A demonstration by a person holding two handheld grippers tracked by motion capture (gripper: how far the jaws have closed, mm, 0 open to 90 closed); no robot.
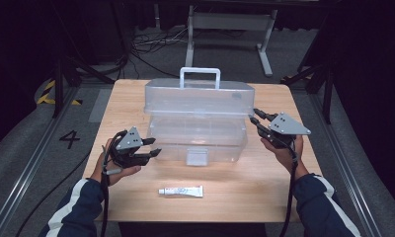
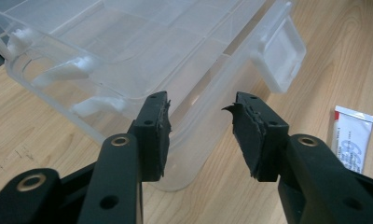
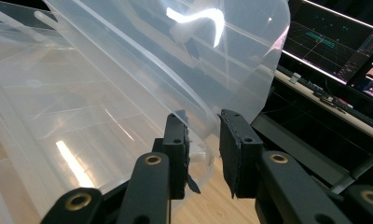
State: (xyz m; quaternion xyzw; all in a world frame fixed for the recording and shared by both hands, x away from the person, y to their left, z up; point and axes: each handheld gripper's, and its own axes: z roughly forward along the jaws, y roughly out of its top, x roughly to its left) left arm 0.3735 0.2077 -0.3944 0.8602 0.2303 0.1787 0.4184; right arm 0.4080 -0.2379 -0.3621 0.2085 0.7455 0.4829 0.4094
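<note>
A light wooden square desk (image 1: 136, 98) is standing on a grey carpeted floor (image 1: 18, 143) in a dark room. A white metal frame on two feet (image 1: 228, 29) is standing behind it, black cables (image 1: 151, 47) are lying tangled nearby, and lit dark monitors (image 3: 336, 44) are glowing off to one side.

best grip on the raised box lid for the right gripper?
Take the lid by its thin right-hand edge, coming in from the box's right side. The lid is tilted up and that edge hangs free, and the right gripper already has its jaws apart around the rim there. The left gripper sits open by the clear box base, probably to steady it.
</note>
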